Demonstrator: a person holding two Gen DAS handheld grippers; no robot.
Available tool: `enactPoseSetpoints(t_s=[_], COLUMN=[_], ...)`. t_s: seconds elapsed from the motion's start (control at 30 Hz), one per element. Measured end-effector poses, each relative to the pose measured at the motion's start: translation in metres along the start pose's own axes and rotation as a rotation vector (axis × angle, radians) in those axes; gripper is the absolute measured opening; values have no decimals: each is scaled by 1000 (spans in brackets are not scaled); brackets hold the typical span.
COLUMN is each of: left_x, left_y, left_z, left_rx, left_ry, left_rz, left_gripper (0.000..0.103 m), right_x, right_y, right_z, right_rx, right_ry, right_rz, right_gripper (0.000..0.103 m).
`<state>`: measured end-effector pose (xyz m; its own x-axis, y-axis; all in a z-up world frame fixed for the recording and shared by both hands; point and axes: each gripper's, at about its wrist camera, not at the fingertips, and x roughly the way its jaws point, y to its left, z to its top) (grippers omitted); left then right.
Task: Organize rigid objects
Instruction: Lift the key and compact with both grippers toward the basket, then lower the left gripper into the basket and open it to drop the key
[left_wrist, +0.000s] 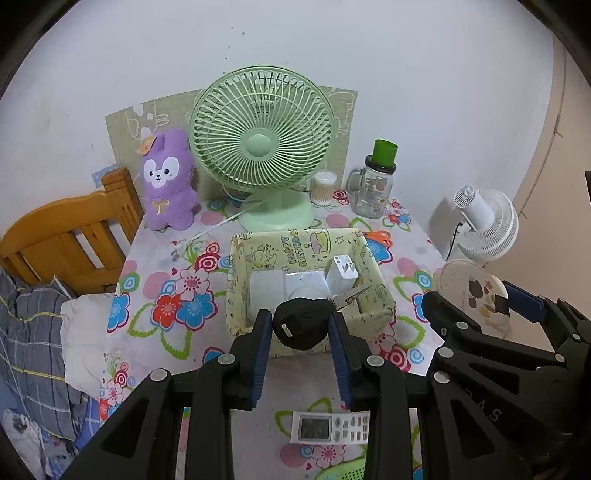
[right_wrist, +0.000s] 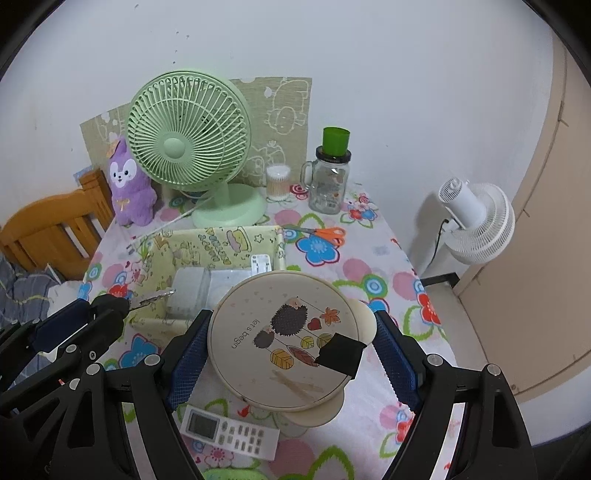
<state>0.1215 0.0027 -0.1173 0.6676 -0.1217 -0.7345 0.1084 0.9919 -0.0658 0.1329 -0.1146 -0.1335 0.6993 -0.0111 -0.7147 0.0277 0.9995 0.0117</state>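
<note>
Left claw (left_wrist: 300, 334) clamped on black car key (left_wrist: 301, 326) with silver blade; right claw (right_wrist: 290, 345) gripping round cream hedgehog-print mirror (right_wrist: 282, 341).

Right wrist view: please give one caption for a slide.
Right gripper holds a round mirror above the floral table.

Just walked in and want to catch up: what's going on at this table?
A person with a gripper in each hand is tidying small hard items into the yellow fabric basket. The left gripper, jaws shut, holds a black car key over the basket's near edge. The right gripper clasps a round compact mirror just right of the basket. A white remote lies on the flowered tablecloth below them.
</note>
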Motion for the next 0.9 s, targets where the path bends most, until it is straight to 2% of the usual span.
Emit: enactPoseSetpoints(t_s=[0.5,0.9], left_x=[43,84], left_y=[-1,1], left_z=[32,51], left_rx=[-55,-56], left_ry=[23,59], left_rz=[48,69], left_gripper=[31,31], right_x=[49,89], right_y=[-4,-8], right_z=[39,62], right_rx=[-70,-60], right_ry=[23,57], right_rz=[49,70], right_gripper=[85,85])
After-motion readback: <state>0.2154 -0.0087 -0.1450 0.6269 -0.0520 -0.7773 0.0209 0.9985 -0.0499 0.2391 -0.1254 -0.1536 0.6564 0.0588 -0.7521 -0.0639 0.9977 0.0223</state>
